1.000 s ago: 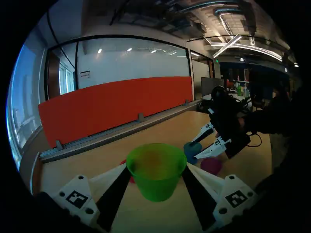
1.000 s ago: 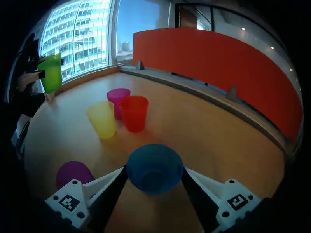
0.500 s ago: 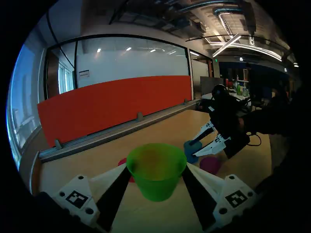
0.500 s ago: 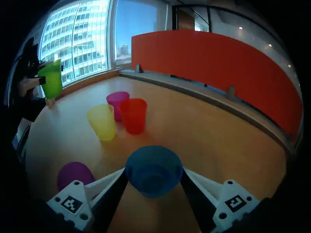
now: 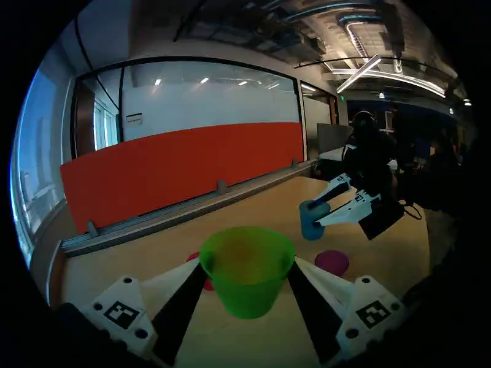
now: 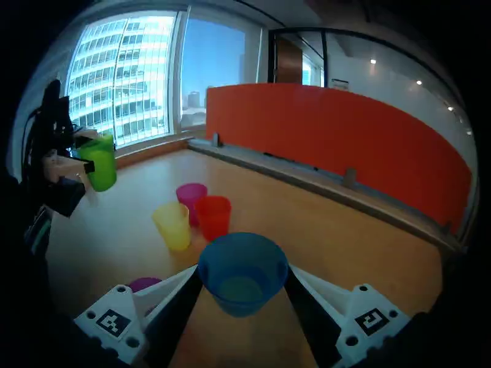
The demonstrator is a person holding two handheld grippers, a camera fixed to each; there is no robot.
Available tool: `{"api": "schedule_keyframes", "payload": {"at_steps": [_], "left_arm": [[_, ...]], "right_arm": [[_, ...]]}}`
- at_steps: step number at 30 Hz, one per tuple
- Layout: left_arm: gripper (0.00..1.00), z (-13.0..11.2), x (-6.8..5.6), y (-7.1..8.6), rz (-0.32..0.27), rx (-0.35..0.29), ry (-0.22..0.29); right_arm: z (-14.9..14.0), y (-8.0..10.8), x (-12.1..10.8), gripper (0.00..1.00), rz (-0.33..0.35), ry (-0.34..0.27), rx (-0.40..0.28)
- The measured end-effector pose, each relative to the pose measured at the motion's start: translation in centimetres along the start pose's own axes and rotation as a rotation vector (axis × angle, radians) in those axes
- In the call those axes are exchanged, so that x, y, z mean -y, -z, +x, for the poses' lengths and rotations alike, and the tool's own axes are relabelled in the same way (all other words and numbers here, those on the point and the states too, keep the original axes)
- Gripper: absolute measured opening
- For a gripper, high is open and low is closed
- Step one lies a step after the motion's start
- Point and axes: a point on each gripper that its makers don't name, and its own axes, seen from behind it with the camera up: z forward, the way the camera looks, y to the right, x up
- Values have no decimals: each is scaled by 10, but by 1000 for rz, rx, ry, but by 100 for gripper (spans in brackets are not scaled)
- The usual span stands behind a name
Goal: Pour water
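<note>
In the left gripper view, the left gripper [image 5: 247,265] has its two fingers clamped on either side of a green cup [image 5: 247,288], which it holds upright with the rim facing the camera. Farther off across the wooden table [image 5: 270,199], the right gripper [image 5: 331,207] and the dark-sleeved hand [image 5: 383,211] holding it carry a blue cup [image 5: 312,222] upright. That cup appears to be clear of the tabletop and sits above and just left of a purple cup [image 5: 332,262] on the wood. A sliver of a red cup [image 5: 195,256] peeks out from behind the green cup's left side. The right gripper view looks along the right gripper itself, its fingers pressed on both sides of the blue cup. It also looks into the cup, where there is a paler patch at the bottom; I cannot tell whether this is water. Beyond the blue cup, a yellow cup [image 6: 172,225], a magenta cup [image 6: 191,196] and the red cup stand close together. The purple cup is low on the left beside the finger. At the far left, the left gripper holds the green cup up near the windows [image 6: 123,80]. An orange partition [image 6: 344,141] runs along the table's far edge.
</note>
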Motion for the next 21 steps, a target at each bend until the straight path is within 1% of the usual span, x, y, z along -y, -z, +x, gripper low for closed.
{"api": "schedule_keyframes", "payload": {"at_steps": [10,15,21], "left_arm": [[87,8,-9,2,-13,-42,18],[87,11,-15,2,-22,-64,26],[87,20,-23,4,-39,-108,28]], "right_arm": [[46,33,14,91,1,27,-108],[64,45,19,91,-3,50,-151],[79,57,26,91,-7,63,-206]]}}
